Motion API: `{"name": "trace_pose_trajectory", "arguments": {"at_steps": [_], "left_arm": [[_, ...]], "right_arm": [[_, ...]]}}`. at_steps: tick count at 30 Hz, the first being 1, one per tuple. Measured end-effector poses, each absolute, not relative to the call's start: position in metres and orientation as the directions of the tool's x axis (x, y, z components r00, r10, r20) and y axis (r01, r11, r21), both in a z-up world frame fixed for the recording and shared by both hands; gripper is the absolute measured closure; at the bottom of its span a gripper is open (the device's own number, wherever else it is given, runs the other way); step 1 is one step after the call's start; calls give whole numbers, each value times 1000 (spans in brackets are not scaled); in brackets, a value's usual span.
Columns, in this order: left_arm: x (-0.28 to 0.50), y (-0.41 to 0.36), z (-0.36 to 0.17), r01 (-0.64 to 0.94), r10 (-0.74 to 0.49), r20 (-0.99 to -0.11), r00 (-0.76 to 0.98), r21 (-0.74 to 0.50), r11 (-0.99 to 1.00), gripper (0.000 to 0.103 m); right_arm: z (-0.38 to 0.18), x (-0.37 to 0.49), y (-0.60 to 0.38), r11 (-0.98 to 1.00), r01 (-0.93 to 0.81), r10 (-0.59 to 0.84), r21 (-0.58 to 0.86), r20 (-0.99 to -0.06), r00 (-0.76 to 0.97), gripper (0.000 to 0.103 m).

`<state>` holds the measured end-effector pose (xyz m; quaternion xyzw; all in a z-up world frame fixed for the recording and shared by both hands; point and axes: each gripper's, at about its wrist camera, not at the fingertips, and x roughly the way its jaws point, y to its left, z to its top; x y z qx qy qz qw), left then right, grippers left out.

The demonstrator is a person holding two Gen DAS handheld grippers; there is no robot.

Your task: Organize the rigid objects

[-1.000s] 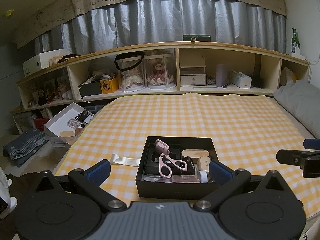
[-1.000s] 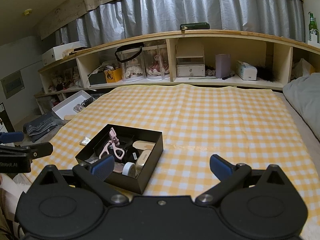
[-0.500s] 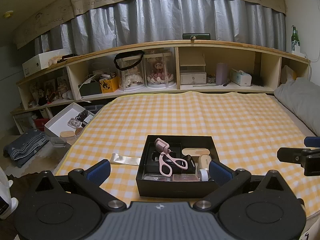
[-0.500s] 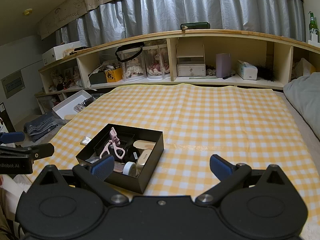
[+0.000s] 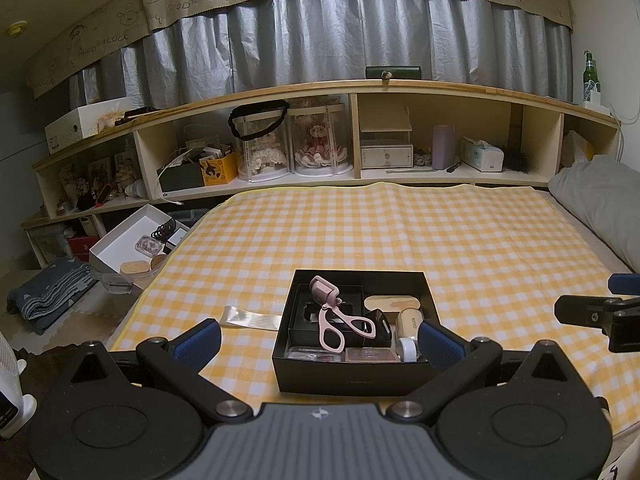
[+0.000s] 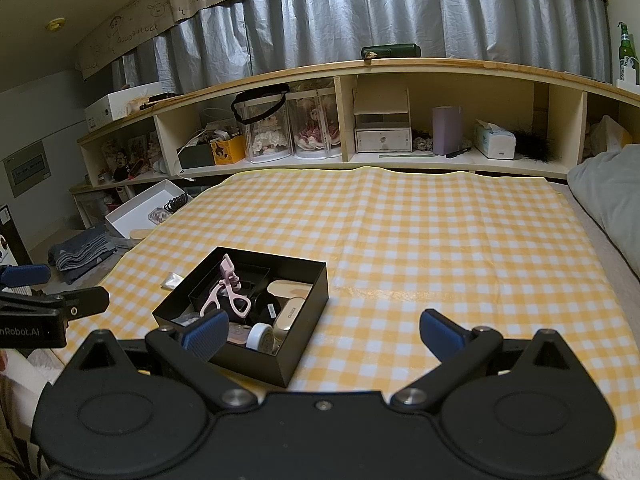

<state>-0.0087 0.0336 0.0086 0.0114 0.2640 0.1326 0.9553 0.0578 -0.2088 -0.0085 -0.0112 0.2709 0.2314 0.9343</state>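
Observation:
A black open box [image 5: 352, 378] stands on the yellow checked cloth [image 5: 400, 232]. In it lie a pink eyelash curler [image 5: 332, 316], a beige case [image 5: 391, 303], a white roll [image 5: 408, 349] and other small items. My left gripper [image 5: 320, 340] is open and empty, just in front of the box. The box also shows in the right wrist view [image 6: 256, 364] with the curler [image 6: 226, 292]. My right gripper [image 6: 322, 334] is open and empty, to the right of the box.
A clear plastic strip [image 5: 250, 317] lies on the cloth left of the box. A white box [image 5: 132, 236] of small items sits off the bed's left side. A grey pillow [image 5: 600, 204] lies at the right. Wooden shelves [image 5: 360, 92] line the back.
Both grippers have drawn back slightly from the box and stay open. Nothing in the box has moved.

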Motion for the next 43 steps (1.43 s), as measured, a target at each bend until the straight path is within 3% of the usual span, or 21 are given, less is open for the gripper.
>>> {"name": "trace_pose_trajectory", "arguments": {"at_steps": [43], "left_arm": [[-12, 38, 4, -251, 261, -510, 820, 91, 964, 0]], "right_arm": [[-8, 57, -207, 894, -436, 425, 106, -513, 746, 0]]}}
